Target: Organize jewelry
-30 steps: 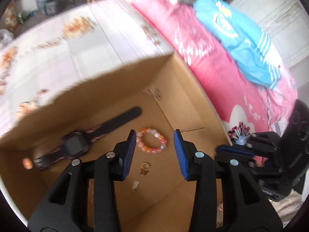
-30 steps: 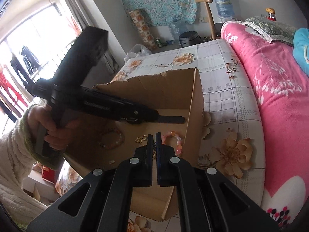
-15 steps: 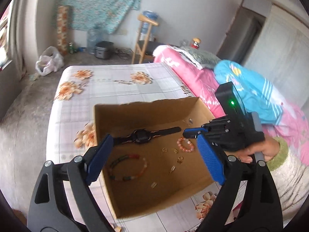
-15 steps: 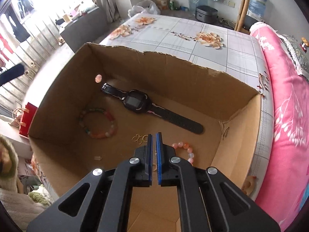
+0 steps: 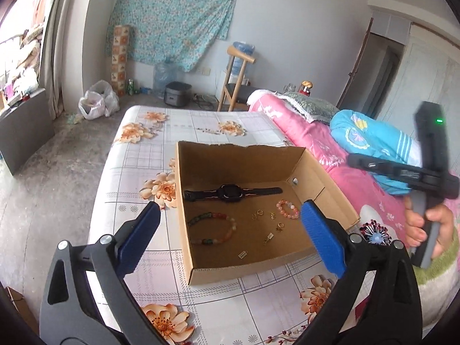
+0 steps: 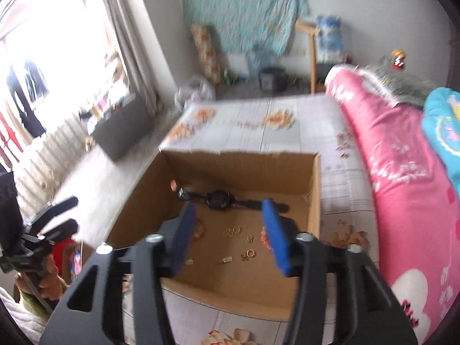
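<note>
Here is the cardboard box (image 5: 244, 270) on the flowered bedsheet (image 5: 138, 158), and the jewelry is all down on its floor. A black watch (image 5: 230, 193) lies stretched along the far wall, its long axis running side to side across both views. Nearer, toward the box's left, a multicoloured bead bracelet (image 5: 214, 228) lies in a loose oval, and a small pink bead bracelet (image 5: 287, 209) sits toward the right wall. Between them are scattered little gold rings (image 5: 257, 214) and small charms (image 5: 268, 238), each apart from the others.

Both claws hang above and in front of the box, angled down into it, with nothing between their pads. The left gripper (image 5: 230, 241) is spreading to its widest and grasps nothing. The right gripper (image 6: 230, 235) is also opening and empty; its view is smeared, so the smallest pieces are hard to read.

The pink bracelet lies just past the right gripper's right pad, the rings straight ahead between its fingers, so I judge the right hand (image 5: 425, 224) better placed for that cluster. The left looks closer to the big bracelet. The watch would want jaws set across its strap.
</note>
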